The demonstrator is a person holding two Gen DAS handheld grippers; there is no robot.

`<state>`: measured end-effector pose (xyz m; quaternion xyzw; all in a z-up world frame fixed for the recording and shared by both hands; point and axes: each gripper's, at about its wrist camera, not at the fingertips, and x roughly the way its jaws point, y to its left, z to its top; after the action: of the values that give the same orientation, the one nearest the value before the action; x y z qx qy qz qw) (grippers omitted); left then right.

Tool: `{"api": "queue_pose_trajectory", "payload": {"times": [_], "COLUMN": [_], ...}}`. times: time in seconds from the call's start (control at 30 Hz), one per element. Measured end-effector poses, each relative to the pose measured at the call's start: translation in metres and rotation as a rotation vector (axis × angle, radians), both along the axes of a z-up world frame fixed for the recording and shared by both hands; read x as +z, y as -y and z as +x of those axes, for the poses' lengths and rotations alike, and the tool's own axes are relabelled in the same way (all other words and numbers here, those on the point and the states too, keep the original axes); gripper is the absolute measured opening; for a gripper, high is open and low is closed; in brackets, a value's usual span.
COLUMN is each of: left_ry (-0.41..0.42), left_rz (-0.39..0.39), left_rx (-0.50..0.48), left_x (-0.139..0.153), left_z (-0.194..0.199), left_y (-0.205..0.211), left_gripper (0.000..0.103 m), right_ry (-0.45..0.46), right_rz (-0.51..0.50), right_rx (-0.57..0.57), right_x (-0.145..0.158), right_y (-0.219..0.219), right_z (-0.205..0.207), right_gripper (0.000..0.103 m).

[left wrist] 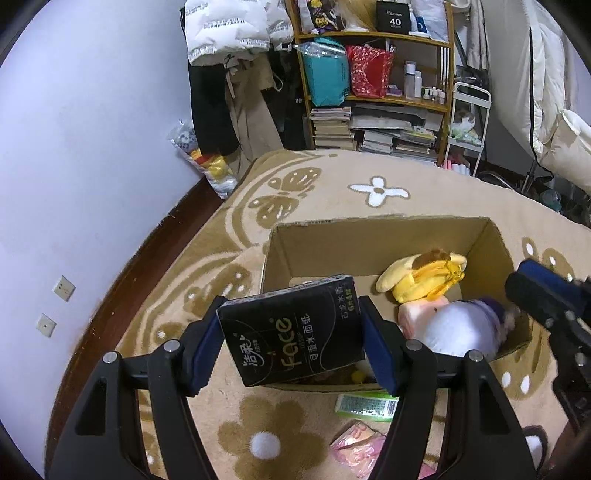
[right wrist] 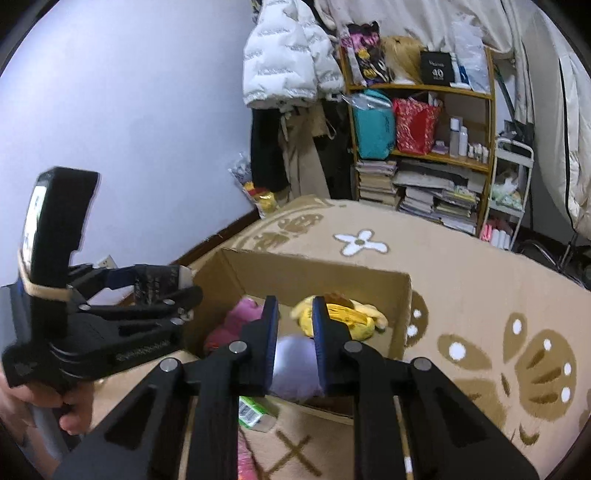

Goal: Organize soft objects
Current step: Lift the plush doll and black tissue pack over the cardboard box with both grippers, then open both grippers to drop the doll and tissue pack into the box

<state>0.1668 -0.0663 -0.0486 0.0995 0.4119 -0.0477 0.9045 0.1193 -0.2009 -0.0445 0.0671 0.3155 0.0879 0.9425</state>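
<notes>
**Tissue pack held above the box**

A tan rug [left wrist: 332, 192] with flower patterns covers the floor, and a cluttered shelf [left wrist: 376, 92] behind it carries a black box [left wrist: 392, 17] marked "40". The left gripper [left wrist: 291, 332] has its jaws clenched on a black tissue pack [left wrist: 291, 328] printed "Face", above the near rim of the cardboard box [left wrist: 369, 240]. Inside lie a yellow plush [left wrist: 424, 277] and a pale purple plush [left wrist: 461, 328]. The right gripper [right wrist: 294, 339] hangs over the purple plush, jaws drawn narrow, seemingly gripping nothing.
</notes>
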Motion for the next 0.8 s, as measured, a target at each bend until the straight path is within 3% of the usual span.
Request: {"api": "queue_pose_trajectory", "payload": {"times": [0.23, 0.27, 0.33, 0.4, 0.6, 0.67, 0.8], "left_ry": [-0.041, -0.043, -0.037, -0.025, -0.063, -0.064, -0.076], "left_rz": [-0.03, -0.031, -0.033, -0.039, -0.042, -0.034, -0.025], "left_rx": [-0.011, -0.011, 0.0, 0.013, 0.025, 0.031, 0.035], "left_x": [-0.008, -0.008, -0.008, -0.006, -0.009, -0.008, -0.004], "left_z": [0.007, 0.007, 0.005, 0.003, 0.001, -0.002, -0.01], "left_y": [0.002, 0.003, 0.002, 0.0, -0.005, -0.007, -0.012], "left_gripper": [0.07, 0.072, 0.092, 0.093, 0.094, 0.096, 0.099], "right_ry": [-0.078, -0.079, -0.081, -0.086, -0.099, -0.104, -0.109], "right_rz": [0.028, 0.029, 0.039, 0.043, 0.057, 0.055, 0.057], "right_rx": [-0.022, -0.022, -0.024, -0.027, -0.041, -0.048, -0.067], "right_x": [-0.025, -0.025, -0.024, -0.024, -0.023, -0.022, -0.02], "right_y": [0.013, 0.013, 0.015, 0.015, 0.016, 0.017, 0.019], "right_z": [0.009, 0.009, 0.008, 0.006, -0.002, -0.006, -0.016], "right_gripper": [0.019, 0.019, 0.02, 0.024, 0.045, 0.061, 0.071]}}
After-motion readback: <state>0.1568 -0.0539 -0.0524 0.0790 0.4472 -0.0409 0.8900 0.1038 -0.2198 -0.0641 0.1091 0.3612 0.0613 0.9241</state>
